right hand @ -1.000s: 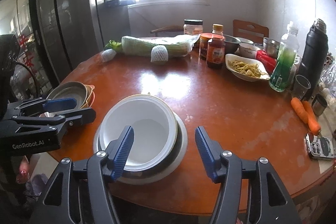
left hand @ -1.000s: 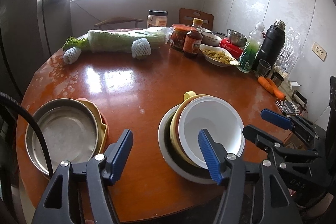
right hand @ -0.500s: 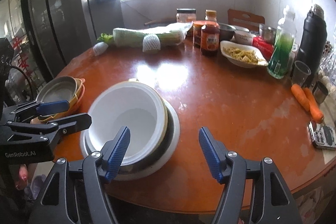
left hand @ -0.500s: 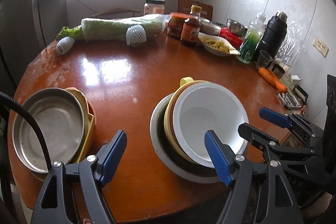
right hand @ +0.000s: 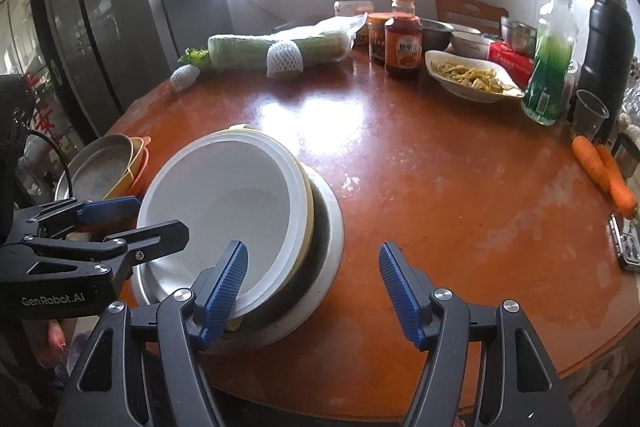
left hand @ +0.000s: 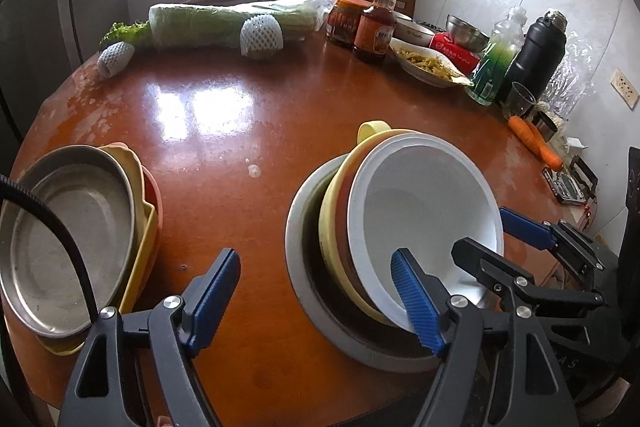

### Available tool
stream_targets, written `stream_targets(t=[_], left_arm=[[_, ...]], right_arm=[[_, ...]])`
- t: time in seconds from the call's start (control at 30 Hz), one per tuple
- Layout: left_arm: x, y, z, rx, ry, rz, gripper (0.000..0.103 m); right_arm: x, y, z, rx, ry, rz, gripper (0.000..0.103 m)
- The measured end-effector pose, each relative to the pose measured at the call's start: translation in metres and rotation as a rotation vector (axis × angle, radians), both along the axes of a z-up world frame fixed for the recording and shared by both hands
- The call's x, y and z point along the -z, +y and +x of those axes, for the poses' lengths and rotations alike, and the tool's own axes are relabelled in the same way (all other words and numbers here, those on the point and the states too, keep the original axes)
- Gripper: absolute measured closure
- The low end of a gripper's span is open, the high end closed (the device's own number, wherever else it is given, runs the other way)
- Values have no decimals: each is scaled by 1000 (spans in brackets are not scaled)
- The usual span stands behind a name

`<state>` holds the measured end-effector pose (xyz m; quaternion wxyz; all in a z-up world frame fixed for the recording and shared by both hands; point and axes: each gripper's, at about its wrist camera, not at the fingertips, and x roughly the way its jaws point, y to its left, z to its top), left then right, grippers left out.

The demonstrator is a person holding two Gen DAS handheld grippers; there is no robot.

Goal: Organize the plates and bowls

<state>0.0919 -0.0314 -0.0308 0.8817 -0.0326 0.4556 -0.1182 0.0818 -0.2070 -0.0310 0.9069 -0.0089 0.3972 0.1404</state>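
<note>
The steel basin [left hand: 304, 291], at the table's [left hand: 248, 115] near edge, looks rigid and slippery and holds a yellow bowl [left hand: 334, 227]. Nested inside and tilted, the empty white bowl [left hand: 416, 211] probably handles light; its rim is the best hold. Left gripper [left hand: 316, 297] and right gripper [right hand: 312, 285] have just been opening; both stand apart, one finger of each inside that rim, gripping nothing.

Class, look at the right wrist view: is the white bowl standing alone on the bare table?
No. The white bowl sits nested on top of a yellow dish inside a wide metal basin.
</note>
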Motion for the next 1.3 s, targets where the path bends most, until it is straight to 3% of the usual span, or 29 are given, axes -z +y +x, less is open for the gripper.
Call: stream_targets(t=[0.47,0.67,0.83,0.93,1.3], left_arm=[[18,0,16,3,51,-1,26],[21,-1,17,24,56,-23,35],[21,-2,16,54,63,-61,51],[20,-5,16,64,67,-80,57],[20,-7,15,57,75,-75,57]], right_arm=[[13,2,14,-32,31,30,33],[15,2,16,-46,41,44,34],[16,6,15,-80,42,70,46],[16,6,15,-82,42,72,47],[15,6,14,-70,45,72,50]])
